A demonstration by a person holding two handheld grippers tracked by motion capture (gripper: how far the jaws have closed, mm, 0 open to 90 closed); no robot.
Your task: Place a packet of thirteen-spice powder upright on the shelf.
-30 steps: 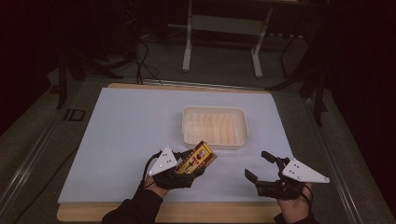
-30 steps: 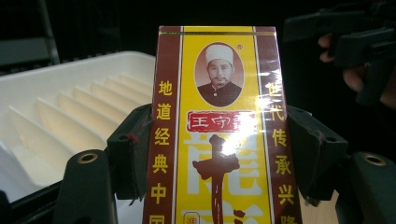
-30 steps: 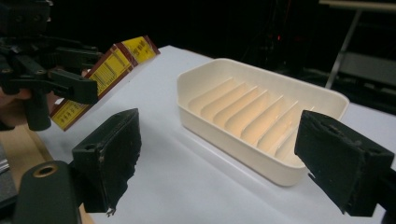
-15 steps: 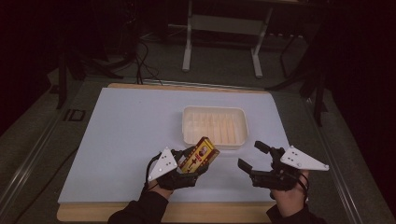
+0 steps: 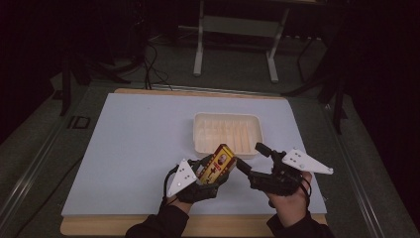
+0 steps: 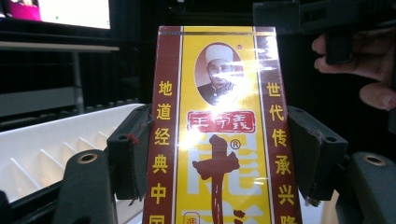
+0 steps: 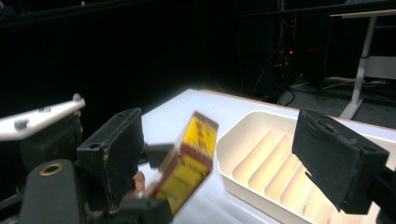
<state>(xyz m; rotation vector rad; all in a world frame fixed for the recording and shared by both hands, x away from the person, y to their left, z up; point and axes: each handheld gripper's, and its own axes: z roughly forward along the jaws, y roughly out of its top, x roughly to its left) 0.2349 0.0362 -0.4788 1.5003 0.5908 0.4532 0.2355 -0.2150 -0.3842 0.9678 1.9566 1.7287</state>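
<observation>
A yellow and dark red box [image 5: 216, 164] with printed characters is held upright and tilted above the white mat, just in front of the tray. My left gripper [image 5: 210, 171] is shut on it. In the left gripper view both pads press on the box [image 6: 219, 130] at its long sides. My right gripper [image 5: 250, 156] hovers close to the right of the box, open, its jaws pointing toward it. Those jaws have just been closing a little, with nothing gripped between them. In the right gripper view the box [image 7: 187, 158] appears beyond the gap, blurred.
A white ribbed tray [image 5: 200, 134] lies on the mat just behind the box, with nothing in it. The white mat [image 5: 124, 148] covers a wooden table. A white table frame [image 5: 200, 49] and cables stand on the dark floor beyond the far edge.
My right gripper has moved left and up, closer to the box. The left gripper and the box have stayed about where they were.
</observation>
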